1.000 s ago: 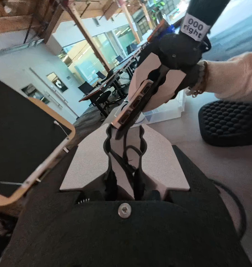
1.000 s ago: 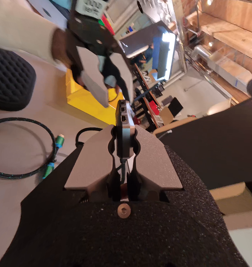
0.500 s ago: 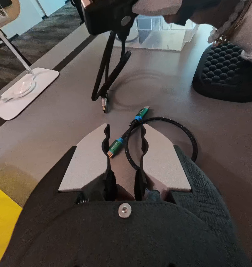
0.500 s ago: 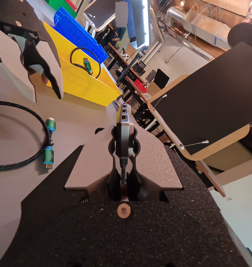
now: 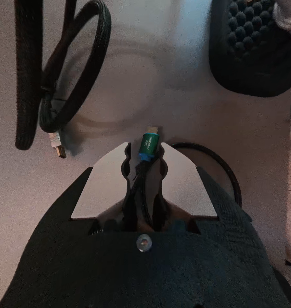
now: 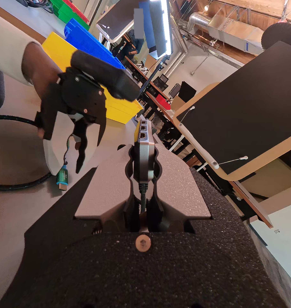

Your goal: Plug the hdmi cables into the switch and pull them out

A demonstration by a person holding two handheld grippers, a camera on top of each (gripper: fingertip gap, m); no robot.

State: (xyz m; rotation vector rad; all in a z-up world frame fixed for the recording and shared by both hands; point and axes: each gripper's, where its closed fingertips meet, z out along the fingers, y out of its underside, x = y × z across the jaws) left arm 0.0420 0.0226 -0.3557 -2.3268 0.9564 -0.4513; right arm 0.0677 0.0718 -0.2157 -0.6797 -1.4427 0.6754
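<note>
My left gripper (image 5: 144, 146) is open and low over the table, with its fingers on either side of a green HDMI plug (image 5: 149, 144). The plug lies close to the right finger, and its black braided cable (image 5: 225, 166) loops off to the right. My right gripper (image 6: 143, 150) is shut on the grey HDMI switch (image 6: 143, 160) and holds it edge-up, with its row of empty ports (image 6: 142, 130) facing away. The switch's own black cable (image 5: 84, 66) hangs at the upper left and ends in a plug (image 5: 57, 146). The right wrist view shows the left gripper (image 6: 66, 166) over the green plug (image 6: 63, 176).
A black bumpy cushion (image 5: 251, 50) sits at the far right of the table. Yellow (image 6: 61, 50) and blue (image 6: 91, 43) bins stand behind the left gripper. A black panel with a tan rim (image 6: 241, 108) stands to the right. A person stands far back by a light panel. One gripper's finger ends stand about 15 centimetres off the other's. From my left tips it is roughly 7 centimetres to the plug (image 5: 57, 146); from my right, 15 centimetres.
My left gripper has come down from beside the raised switch to the table and moved forward, so the green plug now lies between its fingers. The right gripper still holds the switch.
</note>
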